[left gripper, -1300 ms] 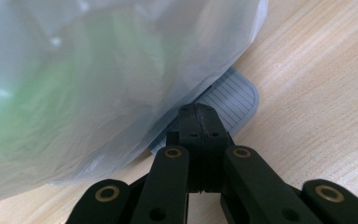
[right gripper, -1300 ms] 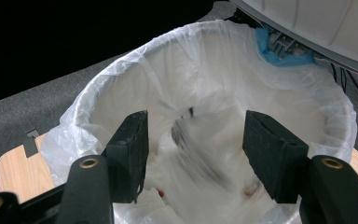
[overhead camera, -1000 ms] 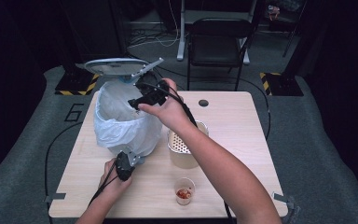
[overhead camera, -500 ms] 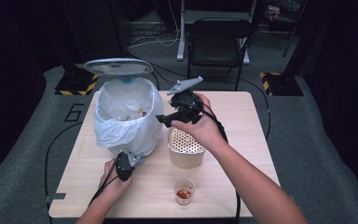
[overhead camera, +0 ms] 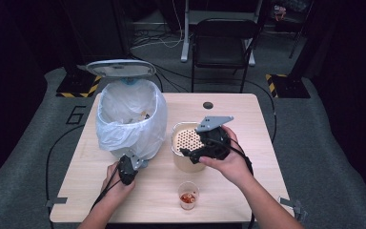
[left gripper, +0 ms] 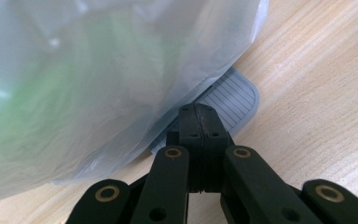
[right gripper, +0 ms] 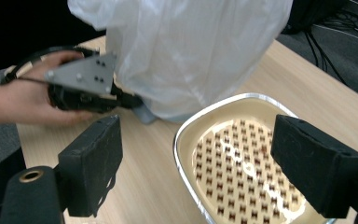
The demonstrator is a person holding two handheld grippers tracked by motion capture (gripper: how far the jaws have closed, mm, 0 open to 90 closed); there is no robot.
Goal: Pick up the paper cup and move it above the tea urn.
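A pedal bin (overhead camera: 131, 119) lined with a white bag stands at the table's left, its lid (overhead camera: 120, 68) up. My left gripper (overhead camera: 140, 164) is shut, and its tips (left gripper: 196, 112) rest on the bin's grey ribbed pedal (left gripper: 233, 98) under the bag. It is also in the right gripper view (right gripper: 133, 100), held by a hand. My right gripper (overhead camera: 186, 153) hovers over a cream perforated container (overhead camera: 185, 138) with a metal rim (right gripper: 223, 109). Its jaws (right gripper: 204, 158) have just been opening and stand wide, with nothing gripped between the pads.
A small clear cup (overhead camera: 188, 194) with red bits stands near the front edge, in front of the container. A dark round hole (overhead camera: 208, 105) marks the table's far side. A black chair (overhead camera: 224, 43) and cables lie beyond the table.
My right gripper has come from above the bin, rightward and down, to the perforated container, with its jaws wider apart. The left gripper has stayed on the pedal.
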